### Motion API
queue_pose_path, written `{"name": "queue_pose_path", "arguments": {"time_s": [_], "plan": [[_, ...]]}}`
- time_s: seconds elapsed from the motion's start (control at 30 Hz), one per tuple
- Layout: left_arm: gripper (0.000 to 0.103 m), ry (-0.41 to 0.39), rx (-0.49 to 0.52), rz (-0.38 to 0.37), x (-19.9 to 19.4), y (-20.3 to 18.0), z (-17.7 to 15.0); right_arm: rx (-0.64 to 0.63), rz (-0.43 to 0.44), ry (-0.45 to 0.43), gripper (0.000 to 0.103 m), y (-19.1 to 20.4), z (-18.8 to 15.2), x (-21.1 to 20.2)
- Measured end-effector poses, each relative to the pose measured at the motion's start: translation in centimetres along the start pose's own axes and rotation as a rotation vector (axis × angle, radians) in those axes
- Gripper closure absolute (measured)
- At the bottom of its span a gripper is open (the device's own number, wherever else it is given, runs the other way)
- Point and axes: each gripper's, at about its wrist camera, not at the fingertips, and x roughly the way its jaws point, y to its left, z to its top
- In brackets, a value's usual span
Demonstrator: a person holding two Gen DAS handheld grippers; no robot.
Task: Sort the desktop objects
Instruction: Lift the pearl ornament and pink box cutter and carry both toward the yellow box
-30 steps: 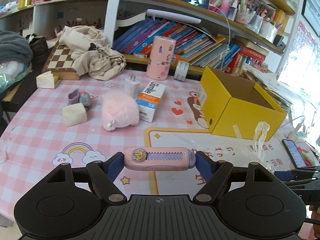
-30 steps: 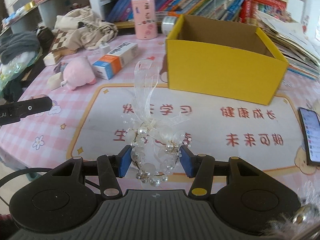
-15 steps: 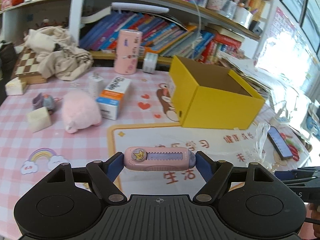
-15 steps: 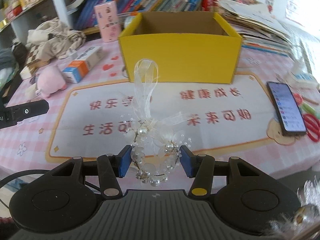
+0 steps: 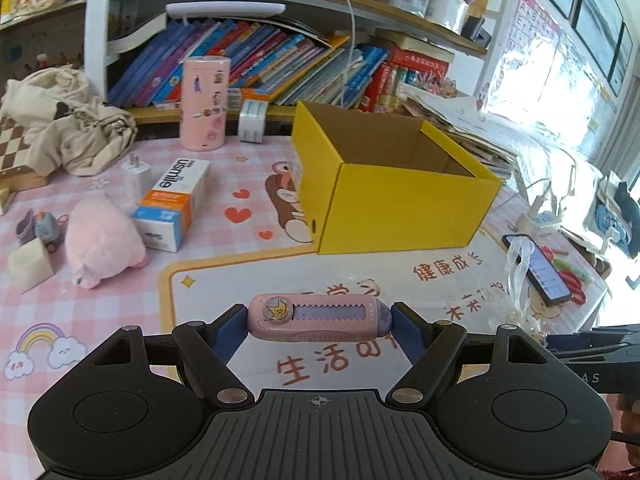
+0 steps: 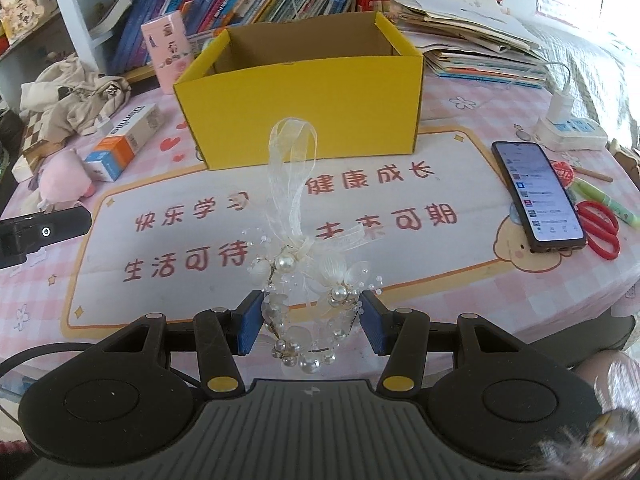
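Both loads are up: left gripper (image 5: 319, 322) fingers pinch the pink eraser (image 5: 318, 317), right gripper (image 6: 311, 322) the pearl corsage (image 6: 310, 300) (ribbon trailing); next, carry to the yellow box (image 6: 304, 120), I'd guess

Child's study: crammed bookshelf (image 5: 256, 56), cartoon desk mat (image 6: 280, 216).

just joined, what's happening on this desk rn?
Mid-sort. The left claw grips a pink utility knife by its ends; the right claw holds a pearl-and-ribbon wrist corsage. Both hover above the desk mat, facing the open yellow cardboard box, which looks empty where visible.
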Motion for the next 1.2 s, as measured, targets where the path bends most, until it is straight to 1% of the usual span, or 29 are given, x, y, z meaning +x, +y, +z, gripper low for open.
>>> {"name": "queue_pose_path", "arguments": {"time_s": [0.4,0.83,1.2], "plan": [[0.025,0.037,0.024,-0.019,2.4,-1.7,0.7,0.016,-0.009,0.038,0.054,-2.0,0.6,1.4],[0.025,0.039,0.038,-0.018,4.1,-2.9,1.7,-0.035,0.007,0.050,0.054,-2.7,2.4,2.9],[0.025,0.041,0.016,-0.006,6.1,-3.5,2.8,-0.071,0.029,0.075,0.054,-3.8,4.4,4.7]]}}
